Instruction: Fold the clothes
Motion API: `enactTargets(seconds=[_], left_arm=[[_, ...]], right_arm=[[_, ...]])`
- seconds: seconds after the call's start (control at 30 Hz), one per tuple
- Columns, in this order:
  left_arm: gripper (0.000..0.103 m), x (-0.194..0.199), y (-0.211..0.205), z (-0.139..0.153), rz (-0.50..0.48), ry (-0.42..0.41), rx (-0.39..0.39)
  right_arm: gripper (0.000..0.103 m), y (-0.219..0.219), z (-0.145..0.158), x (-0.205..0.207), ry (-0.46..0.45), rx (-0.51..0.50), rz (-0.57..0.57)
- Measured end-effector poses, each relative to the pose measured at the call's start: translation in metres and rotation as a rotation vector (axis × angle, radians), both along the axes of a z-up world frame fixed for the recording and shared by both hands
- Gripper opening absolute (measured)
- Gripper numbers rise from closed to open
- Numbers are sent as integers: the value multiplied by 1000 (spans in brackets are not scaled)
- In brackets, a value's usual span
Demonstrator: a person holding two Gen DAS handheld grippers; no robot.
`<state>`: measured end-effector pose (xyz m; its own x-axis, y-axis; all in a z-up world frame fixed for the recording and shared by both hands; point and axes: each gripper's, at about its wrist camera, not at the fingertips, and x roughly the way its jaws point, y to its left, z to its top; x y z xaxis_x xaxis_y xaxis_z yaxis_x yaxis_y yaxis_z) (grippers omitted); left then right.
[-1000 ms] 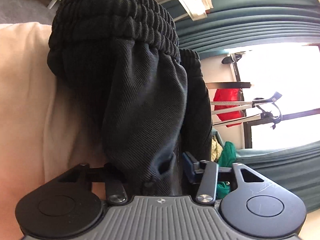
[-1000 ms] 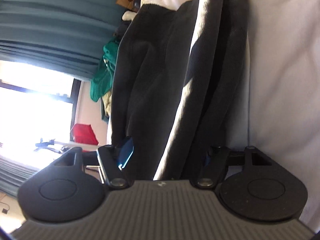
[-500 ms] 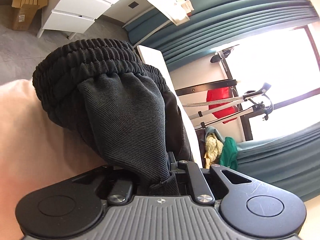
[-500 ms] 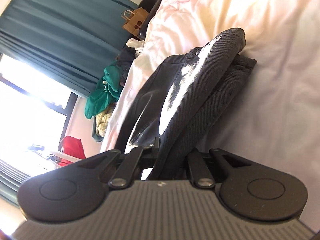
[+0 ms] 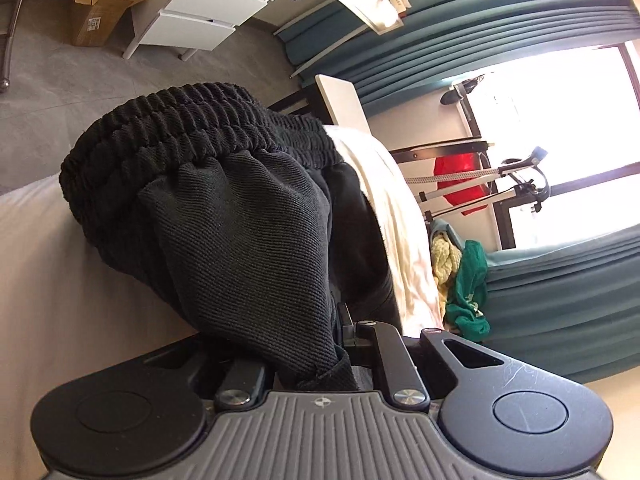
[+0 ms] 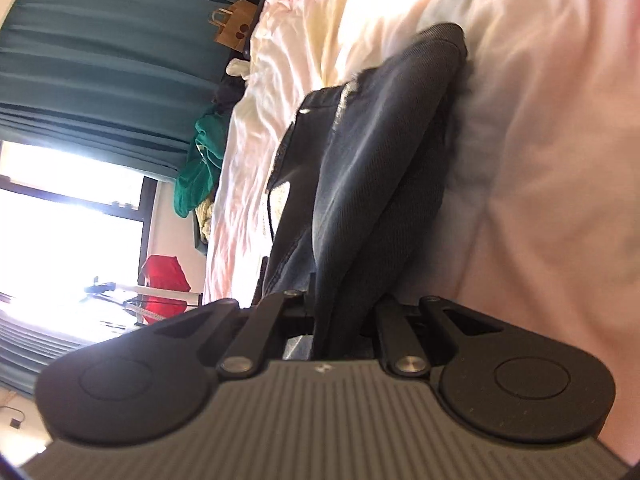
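Black trousers [image 5: 224, 216] with a ribbed elastic waistband [image 5: 172, 128] fill the left wrist view, bunched up over the pale bed sheet [image 5: 60, 280]. My left gripper [image 5: 320, 356] is shut on a fold of this fabric; its fingertips are hidden by the cloth. In the right wrist view the same dark trousers [image 6: 372, 184] stretch away across the bed sheet [image 6: 540, 160] as a folded strip. My right gripper [image 6: 336, 320] is shut on the near end of that strip, with its fingertips buried in the cloth.
Teal curtains [image 5: 520, 12] and a bright window [image 5: 560, 128] lie beyond the bed. A green and yellow clothes pile [image 5: 464, 280], a red item [image 5: 460, 184] on a metal rack, white drawers [image 5: 208, 12], a cardboard box [image 5: 100, 4] and a paper bag [image 6: 234, 26] stand around.
Both grippers were open around the trousers a second ago and have since shut on the fabric. Both have lifted and tilted, showing more of the room and the bed.
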<state>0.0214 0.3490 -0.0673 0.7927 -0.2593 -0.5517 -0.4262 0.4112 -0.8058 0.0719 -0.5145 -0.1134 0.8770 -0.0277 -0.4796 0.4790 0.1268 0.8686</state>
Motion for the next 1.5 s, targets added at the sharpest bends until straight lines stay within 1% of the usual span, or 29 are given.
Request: enactTargets(seconds=[0.03, 0.13, 0.2, 0.27, 0.3, 0.33, 0.37, 0.4, 0.43, 0.47, 0.5, 0.53, 0.6, 0.67, 0.73, 0.77, 0.87, 0.93, 1.0, 1.1, 1.23, 1.3, 1.37, 1.47, 1.5], left_arm=[[12, -3, 1, -6, -11, 0, 2], [14, -11, 2, -18, -21, -20, -2], [17, -13, 0, -21, -45, -6, 16], [21, -10, -4, -19, -81, 37, 76], [27, -8, -8, -16, -88, 51, 107], [38, -9, -12, -15, -99, 63, 138], [43, -13, -14, -12, -117, 69, 171], [51, -16, -17, -10, -136, 71, 215], [55, -21, -20, -6, -155, 71, 269], [57, -25, -23, -3, -166, 74, 322], [63, -29, -27, 2, -170, 80, 375], [66, -34, -30, 6, -170, 82, 426], [68, -45, -35, 15, -147, 80, 496], [72, -57, -40, 28, -90, 69, 550], [76, -54, -51, 46, -51, 30, 621], [76, -49, -59, 55, -41, 16, 656], [77, -35, -84, 74, -37, -22, 712], [77, -21, -107, 82, -60, -57, 729], [77, -4, -135, 84, -104, -89, 764], [78, 26, -185, 75, -193, -144, 823], [78, 68, -242, 43, -316, -186, 865], [78, 83, -264, 24, -372, -182, 923], [78, 95, -284, 5, -419, -167, 977], [78, 107, -292, -25, -464, -117, 980], [78, 107, -294, -33, -470, -103, 995]], right_arm=[[10, -2, -7, -1, 1, 38, -2], [10, -5, -13, -2, 12, 45, 3], [12, -7, -17, -2, 20, 48, 7], [12, -8, -22, -2, 28, 51, 11], [13, -9, -24, -3, 31, 53, 12], [13, -11, -23, -3, 38, 40, 9], [15, -12, -23, -4, 44, 25, 6], [16, -13, -22, -4, 50, 11, 3], [17, -15, -22, -5, 56, -3, 0], [18, -16, -21, -5, 62, -17, -3], [20, -18, -23, -6, 53, -12, -16], [20, -21, -26, -7, 44, -7, -28], [22, -25, -31, -8, 25, 3, -53], [23, -30, -36, -9, 7, 14, -78], [23, -34, -37, -4, 5, -34, -89], [23, -36, -38, -1, 8, -58, -98], [23, -41, -43, 3, -6, -71, -129], [21, -45, -46, 6, -17, -75, -149], [21, -48, -50, 8, -29, -82, -159], [19, -52, -51, 10, -35, -107, -157], [14, -58, -52, 6, -54, -106, -190], [9, -61, -51, 4, -55, -119, -197], [9, -61, -48, 3, -44, -151, -191], [8, -61, -42, 1, -30, -201, -195], [8, -61, -41, 0, -30, -206, -198]])
